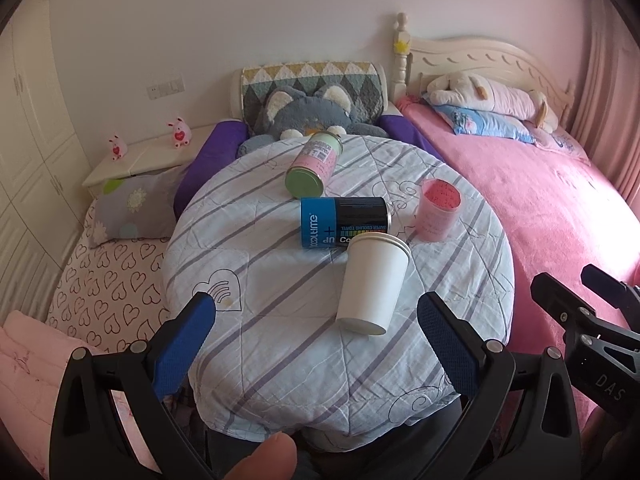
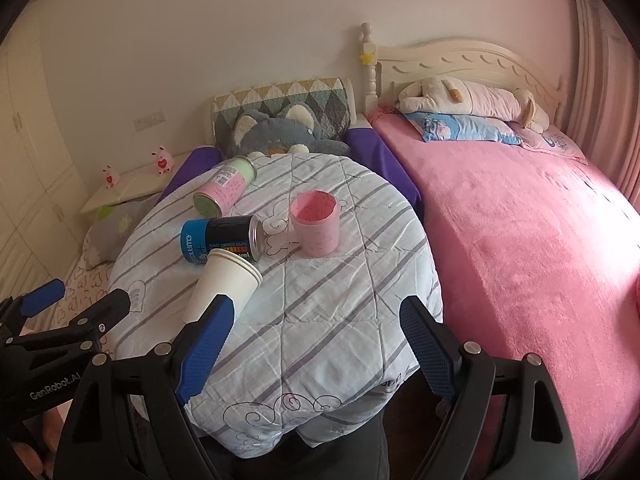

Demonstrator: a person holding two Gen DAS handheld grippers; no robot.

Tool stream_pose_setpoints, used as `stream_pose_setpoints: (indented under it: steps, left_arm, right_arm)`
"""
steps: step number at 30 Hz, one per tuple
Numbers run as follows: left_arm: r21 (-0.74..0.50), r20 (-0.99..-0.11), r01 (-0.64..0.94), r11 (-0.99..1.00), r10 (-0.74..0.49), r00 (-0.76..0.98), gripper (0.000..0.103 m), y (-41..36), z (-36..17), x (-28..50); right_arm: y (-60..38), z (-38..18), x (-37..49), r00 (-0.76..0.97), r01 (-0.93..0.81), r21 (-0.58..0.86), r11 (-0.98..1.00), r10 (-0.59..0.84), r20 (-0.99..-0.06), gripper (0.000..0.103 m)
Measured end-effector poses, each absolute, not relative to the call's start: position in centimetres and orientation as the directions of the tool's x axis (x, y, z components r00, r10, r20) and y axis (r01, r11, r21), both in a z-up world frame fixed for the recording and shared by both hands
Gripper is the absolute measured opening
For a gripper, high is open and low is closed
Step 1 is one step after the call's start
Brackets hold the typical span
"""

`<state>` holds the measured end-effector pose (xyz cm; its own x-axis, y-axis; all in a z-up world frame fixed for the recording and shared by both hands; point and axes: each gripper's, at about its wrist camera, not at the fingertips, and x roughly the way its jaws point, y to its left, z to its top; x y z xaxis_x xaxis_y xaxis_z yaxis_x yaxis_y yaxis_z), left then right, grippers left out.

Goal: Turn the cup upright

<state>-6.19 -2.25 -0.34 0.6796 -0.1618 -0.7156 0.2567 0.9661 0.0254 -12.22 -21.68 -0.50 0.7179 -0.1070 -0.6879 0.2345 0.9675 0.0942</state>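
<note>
We see the white paper cup (image 1: 374, 282) lying on its side on the quilt-covered round desk (image 1: 280, 360), base toward us, rim at twelve o'clock touching the blue-and-black can (image 1: 344, 221). Our left tool (image 1: 316, 340) hangs released, fingers wide, short of the cup's base; our right tool (image 2: 316, 344) is released too, with the cup at its ten o'clock. We judge the risks so: a hard pinch could crush the thin wall, a nudge could roll the cup on the soft quilt, and tipping it up could knock the can. We count one paper cup, two fallen cans including the green-and-pink can (image 1: 314, 166), and one upright pink cup (image 1: 438, 210).
</note>
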Motion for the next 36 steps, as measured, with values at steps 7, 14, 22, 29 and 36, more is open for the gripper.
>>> stream_pose_setpoints:
  steps: [7,14,22,29,36]
  left_arm:
    - [0.033,-0.714,0.258,0.966,-0.158,0.682,0.102,-2.44,-0.03,-6.44]
    - [0.038,-0.713,0.264,0.964,-0.159,0.683,0.102,-2.68,0.19,-6.7]
    - [0.042,-0.711,0.256,0.966,-0.151,0.686,0.102,-2.73,0.26,-6.94]
    - [0.05,-0.703,0.247,0.968,-0.142,0.697,0.102,-2.46,0.48,-7.3]
    - [0.044,-0.69,0.223,0.974,-0.131,0.712,0.102,-1.98,0.66,-7.22]
  right_arm:
    - [-21.68,-0.62,-12.33,0.718,0.236,0.093,0.967,-0.109,-0.688,0.086]
    - [-21.59,-0.64,-12.42,0.719,0.235,0.093,0.967,-0.109,-0.687,0.086]
    - [-21.57,-0.41,-12.62,0.726,0.233,0.091,0.968,-0.111,-0.679,0.086]
    - [-21.27,-0.27,-12.51,0.728,0.217,0.091,0.972,-0.099,-0.679,0.086]
    - [-21.13,-0.15,-12.58,0.727,0.209,0.09,0.974,-0.093,-0.68,0.086]
